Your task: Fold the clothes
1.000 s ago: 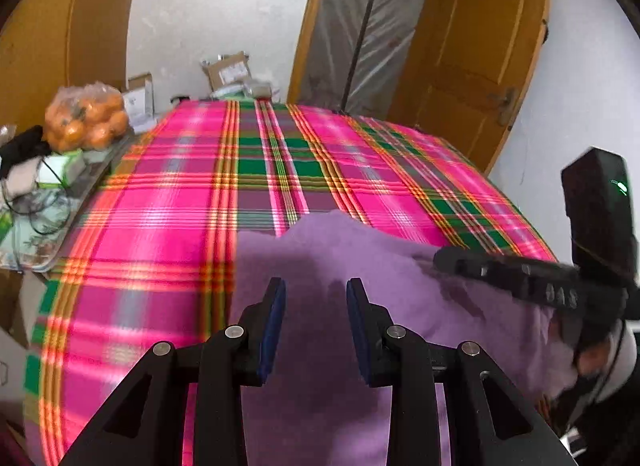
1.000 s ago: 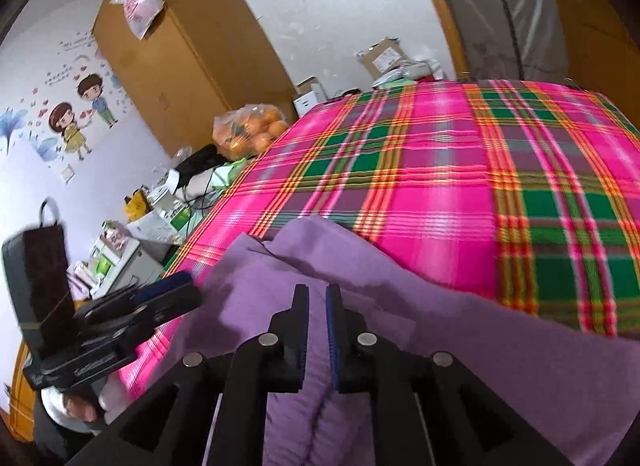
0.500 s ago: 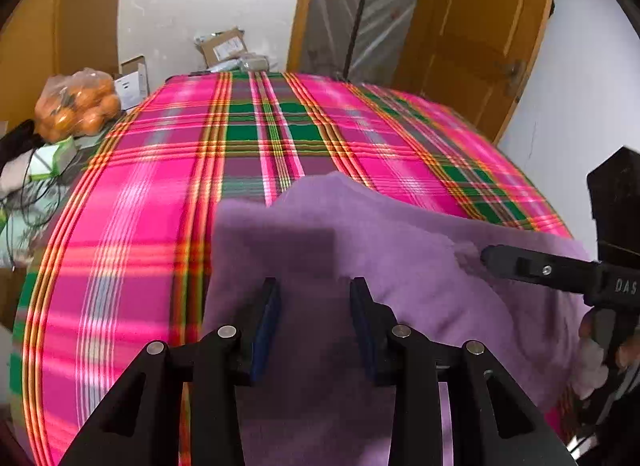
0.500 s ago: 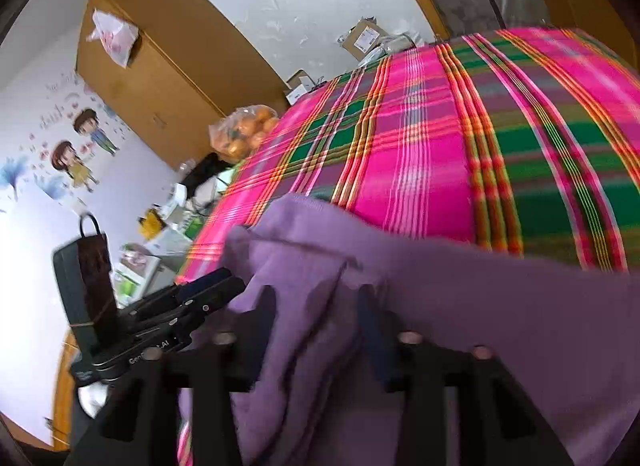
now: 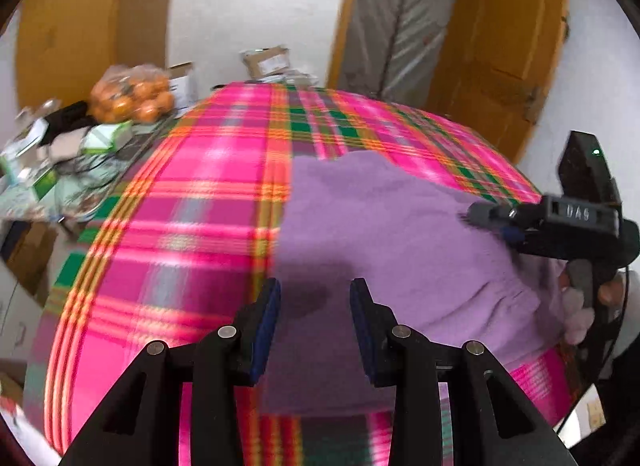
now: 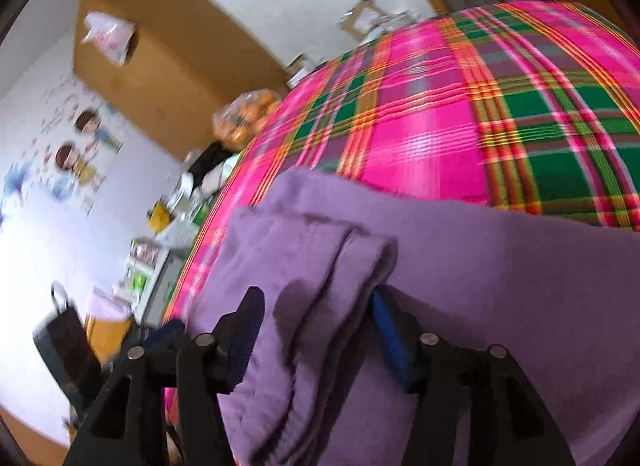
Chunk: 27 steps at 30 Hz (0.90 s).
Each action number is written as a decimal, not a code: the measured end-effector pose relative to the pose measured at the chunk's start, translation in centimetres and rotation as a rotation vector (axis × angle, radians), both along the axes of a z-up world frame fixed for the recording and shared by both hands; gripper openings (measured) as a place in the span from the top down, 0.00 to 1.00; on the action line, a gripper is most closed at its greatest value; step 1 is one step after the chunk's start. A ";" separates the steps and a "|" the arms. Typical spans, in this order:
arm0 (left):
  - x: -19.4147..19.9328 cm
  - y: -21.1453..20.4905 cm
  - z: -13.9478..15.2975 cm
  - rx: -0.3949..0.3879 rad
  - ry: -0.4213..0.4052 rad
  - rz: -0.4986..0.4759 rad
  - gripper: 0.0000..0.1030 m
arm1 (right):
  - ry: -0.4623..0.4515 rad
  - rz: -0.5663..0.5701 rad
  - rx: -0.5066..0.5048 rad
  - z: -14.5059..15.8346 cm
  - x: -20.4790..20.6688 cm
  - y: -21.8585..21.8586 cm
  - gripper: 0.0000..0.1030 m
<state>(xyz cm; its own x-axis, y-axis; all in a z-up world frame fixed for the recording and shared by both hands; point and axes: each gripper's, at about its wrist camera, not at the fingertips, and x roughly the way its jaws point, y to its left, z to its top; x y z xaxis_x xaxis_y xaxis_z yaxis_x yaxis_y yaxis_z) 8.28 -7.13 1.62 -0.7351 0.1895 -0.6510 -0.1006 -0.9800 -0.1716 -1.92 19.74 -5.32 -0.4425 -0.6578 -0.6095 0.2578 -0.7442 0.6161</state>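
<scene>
left wrist view: left gripper (image 5: pixel 315 302) jaws apart, nothing clamped, above the purple garment (image 5: pixel 384 234)
right gripper (image 6: pixel 316 318): jaws opening, a fold of the garment lies between them
garment: spread on the plaid bedcover (image 5: pixel 192 225)
bedside: bag of oranges (image 5: pixel 132 93)

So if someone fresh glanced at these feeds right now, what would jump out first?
The loud pink, green and orange plaid bedspread fills both views, with a purple garment spread across its near side. The right gripper is opening, a folded ridge of that garment between its fingers. Beyond the bed's left edge, a bag of oranges tops a cluttered side table.
</scene>
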 end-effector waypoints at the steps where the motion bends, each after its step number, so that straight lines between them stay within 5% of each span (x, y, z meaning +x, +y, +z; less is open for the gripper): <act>1: 0.4 -0.3 0.0 0.009 0.002 0.001 0.65 | -0.005 -0.019 -0.009 0.0 -0.1 0.3 0.48; 5: 1.2 -0.4 -0.8 0.013 -0.014 -0.016 0.65 | 0.007 -0.003 0.024 0.0 -0.1 -0.1 0.51; 6: 1.3 -0.3 -1.1 0.008 -0.019 -0.018 0.65 | 0.006 0.011 0.039 0.0 0.0 -0.3 0.60; 7: 1.4 -0.2 -1.2 0.007 -0.021 -0.018 0.65 | -0.012 0.027 0.034 -0.1 0.0 -0.4 0.83; 10: 2.0 -0.2 -0.9 0.016 -0.008 -0.022 0.65 | 0.008 0.027 0.023 0.5 0.8 -0.1 0.87; 13: 2.6 0.0 -0.3 0.020 0.013 -0.042 0.65 | 0.041 0.007 0.021 1.2 2.0 0.7 0.87; 18: 2.8 1.1 -0.2 0.013 0.014 -0.078 0.65 | -0.034 -0.015 0.017 -0.6 1.2 1.5 0.79; 23: 2.6 1.6 -0.4 0.013 0.011 -0.109 0.65 | 0.131 -0.039 0.070 2.9 3.5 1.6 0.76; 27: 2.7 2.4 -1.3 -0.018 0.000 -0.123 0.65 | 0.234 0.086 0.120 3.6 5.1 -0.7 0.76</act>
<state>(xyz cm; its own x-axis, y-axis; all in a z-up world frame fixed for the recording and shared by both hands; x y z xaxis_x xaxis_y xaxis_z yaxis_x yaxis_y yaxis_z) 11.00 -4.76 0.35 -0.7072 0.2662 -0.6549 -0.2204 -0.9633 -0.1536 3.15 18.99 -1.72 -0.5255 -0.6286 -0.5733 0.4483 -0.7773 0.4413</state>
